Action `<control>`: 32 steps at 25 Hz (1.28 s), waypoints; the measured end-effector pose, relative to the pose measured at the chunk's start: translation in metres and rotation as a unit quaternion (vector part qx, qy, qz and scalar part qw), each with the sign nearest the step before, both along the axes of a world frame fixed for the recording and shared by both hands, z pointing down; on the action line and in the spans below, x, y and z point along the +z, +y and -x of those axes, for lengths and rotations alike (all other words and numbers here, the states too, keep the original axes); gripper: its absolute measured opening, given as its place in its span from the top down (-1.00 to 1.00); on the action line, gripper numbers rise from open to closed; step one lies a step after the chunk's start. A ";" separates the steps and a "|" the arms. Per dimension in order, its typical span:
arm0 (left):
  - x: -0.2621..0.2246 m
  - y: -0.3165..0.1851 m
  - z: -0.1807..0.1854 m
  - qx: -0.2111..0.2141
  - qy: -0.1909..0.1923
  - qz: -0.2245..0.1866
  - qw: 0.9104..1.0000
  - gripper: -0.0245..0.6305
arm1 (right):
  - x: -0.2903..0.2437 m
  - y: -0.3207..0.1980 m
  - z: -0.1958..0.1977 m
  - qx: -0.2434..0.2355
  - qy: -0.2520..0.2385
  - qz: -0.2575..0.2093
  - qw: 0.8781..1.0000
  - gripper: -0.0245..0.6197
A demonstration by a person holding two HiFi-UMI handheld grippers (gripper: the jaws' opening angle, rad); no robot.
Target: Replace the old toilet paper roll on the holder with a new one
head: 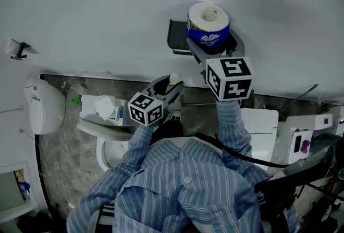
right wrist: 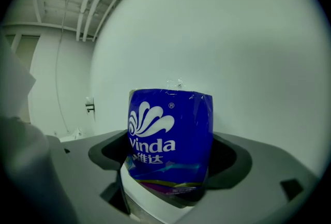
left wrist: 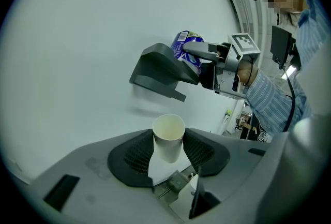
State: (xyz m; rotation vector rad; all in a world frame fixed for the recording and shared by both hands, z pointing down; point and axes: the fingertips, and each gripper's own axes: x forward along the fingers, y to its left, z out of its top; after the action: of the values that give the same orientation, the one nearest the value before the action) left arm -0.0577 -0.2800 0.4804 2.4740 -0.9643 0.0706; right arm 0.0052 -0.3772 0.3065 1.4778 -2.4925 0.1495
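Observation:
A new toilet paper roll [head: 208,25] in a blue wrapper [right wrist: 170,140] is upright between the jaws of my right gripper [head: 206,46], which is shut on it. The roll is right at the dark holder [head: 177,37] on the white wall. From the left gripper view, the roll [left wrist: 187,47] sits just above and behind the holder's cover [left wrist: 160,70], with the right gripper [left wrist: 199,55] reaching in from the right. My left gripper [head: 169,85] is lower and left of the holder, shut on an empty white cardboard tube [left wrist: 168,137], open end up.
Below are a toilet [head: 110,146] with a tissue packet [head: 103,108] on its tank, a white dispenser [head: 45,105] at the left, and white boxes [head: 263,129] at the right. A small hook [head: 19,49] sticks out of the wall at far left.

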 end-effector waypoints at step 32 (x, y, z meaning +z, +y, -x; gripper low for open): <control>0.009 -0.009 -0.027 0.050 0.011 0.014 0.999 0.39 | -0.013 0.052 -0.128 0.057 -0.322 0.004 0.945 -0.39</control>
State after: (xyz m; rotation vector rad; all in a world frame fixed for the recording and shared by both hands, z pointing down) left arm -0.0311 -0.2889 0.4891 2.4910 -0.8238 0.0896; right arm 0.1328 -0.3255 0.2932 1.7904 -2.8648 0.7778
